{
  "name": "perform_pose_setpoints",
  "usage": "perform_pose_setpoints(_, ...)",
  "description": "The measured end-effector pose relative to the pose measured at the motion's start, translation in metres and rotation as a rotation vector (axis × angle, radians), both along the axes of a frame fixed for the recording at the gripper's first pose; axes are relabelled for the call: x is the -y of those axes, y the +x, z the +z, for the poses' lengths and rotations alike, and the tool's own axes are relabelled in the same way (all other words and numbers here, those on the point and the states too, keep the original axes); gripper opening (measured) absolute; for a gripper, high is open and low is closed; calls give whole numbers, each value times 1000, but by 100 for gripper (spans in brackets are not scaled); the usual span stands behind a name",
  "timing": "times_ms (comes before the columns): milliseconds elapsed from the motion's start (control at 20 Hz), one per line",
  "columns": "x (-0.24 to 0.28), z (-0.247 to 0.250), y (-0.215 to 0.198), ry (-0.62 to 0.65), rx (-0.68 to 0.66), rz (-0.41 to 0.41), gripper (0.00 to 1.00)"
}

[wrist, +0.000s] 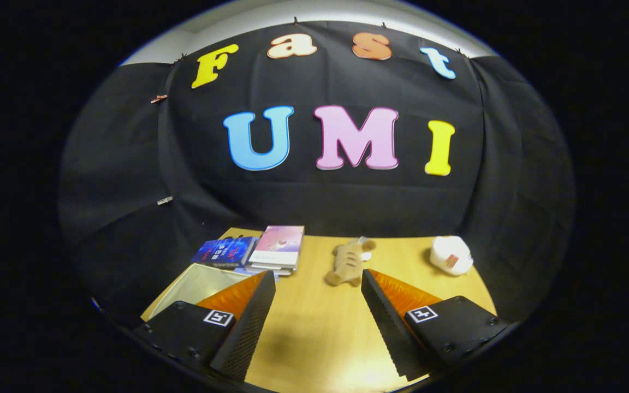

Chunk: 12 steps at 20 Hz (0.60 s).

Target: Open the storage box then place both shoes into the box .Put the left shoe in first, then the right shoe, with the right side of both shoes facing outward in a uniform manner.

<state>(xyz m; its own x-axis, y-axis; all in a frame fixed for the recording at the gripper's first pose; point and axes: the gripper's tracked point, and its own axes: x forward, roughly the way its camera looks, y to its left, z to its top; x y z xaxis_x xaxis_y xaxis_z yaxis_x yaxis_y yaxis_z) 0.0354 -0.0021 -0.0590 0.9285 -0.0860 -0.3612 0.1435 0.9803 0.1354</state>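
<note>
Gripper view: my gripper [319,279] held wide apart over bare table [314,322], clamping nothing; storage box [197,284] beside one finger.

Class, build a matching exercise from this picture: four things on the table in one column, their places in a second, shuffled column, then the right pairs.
Things:
1. plush toy
2. stack of books
3. white round object
4. pale box

Places:
A. behind the left finger
B. far right of the table
C. far left, beyond the box
D. just beyond the open fingers, near the right one

Pairs: 1-D, 2-C, 3-B, 4-A
</note>
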Motion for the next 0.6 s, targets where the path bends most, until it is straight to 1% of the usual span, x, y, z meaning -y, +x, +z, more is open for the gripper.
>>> perform_pose_setpoints(100, 25, 26, -6, -95, 86, -41, 99)
perform_pose_setpoints(250, 45, 59, -16, -211, 185, -89, 98)
perform_pose_setpoints(400, 45, 78, -21, -241, 233, -96, 98)
perform_pose_setpoints(600, 38, 76, -23, -240, 230, -87, 98)
